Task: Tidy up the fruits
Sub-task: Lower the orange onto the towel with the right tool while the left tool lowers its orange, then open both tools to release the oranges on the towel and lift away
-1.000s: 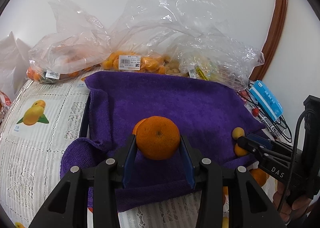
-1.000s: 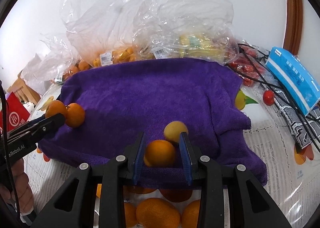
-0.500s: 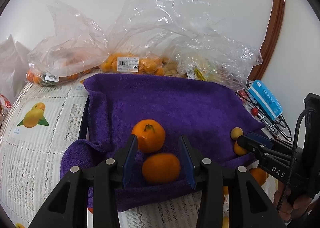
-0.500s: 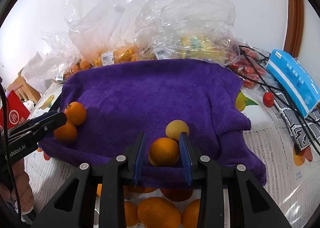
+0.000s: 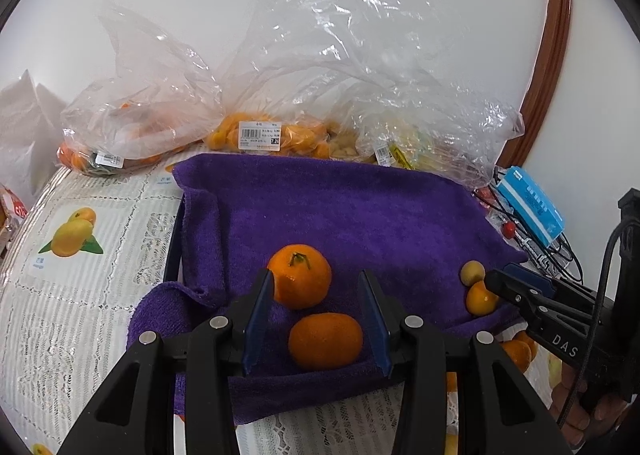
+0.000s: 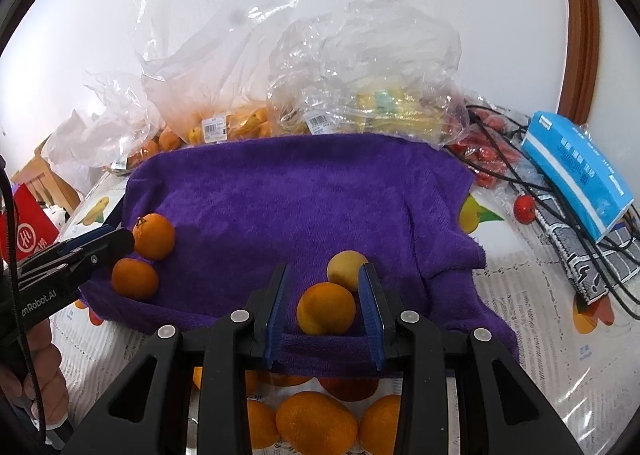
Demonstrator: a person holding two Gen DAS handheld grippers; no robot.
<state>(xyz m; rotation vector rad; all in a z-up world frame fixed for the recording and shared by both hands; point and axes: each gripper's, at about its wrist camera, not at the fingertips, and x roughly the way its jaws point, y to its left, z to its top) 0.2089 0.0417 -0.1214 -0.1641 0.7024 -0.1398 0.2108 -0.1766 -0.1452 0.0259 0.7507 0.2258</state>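
A purple towel (image 5: 340, 211) covers the table. My left gripper (image 5: 316, 313) is open, with an orange (image 5: 325, 341) lying loose on the towel between its fingers and a stemmed orange (image 5: 299, 281) just beyond. In the right wrist view my right gripper (image 6: 323, 307) is open around a small orange (image 6: 326, 308) resting on the towel, with a yellow fruit (image 6: 346, 268) behind it. The left pair of oranges (image 6: 154, 236) shows there too, at the left gripper's tips (image 6: 116, 243).
Clear plastic bags of fruit (image 5: 260, 135) stand along the wall behind the towel. A blue box (image 6: 576, 175), black cables and small red fruits (image 6: 525, 208) lie at the right. Several oranges (image 6: 316, 423) sit below the towel's front edge. A patterned tablecloth (image 5: 80, 255) lies left.
My left gripper opened and let its orange down onto the towel, then drew back slightly. My right gripper opened off the small orange, which now rests on the towel.
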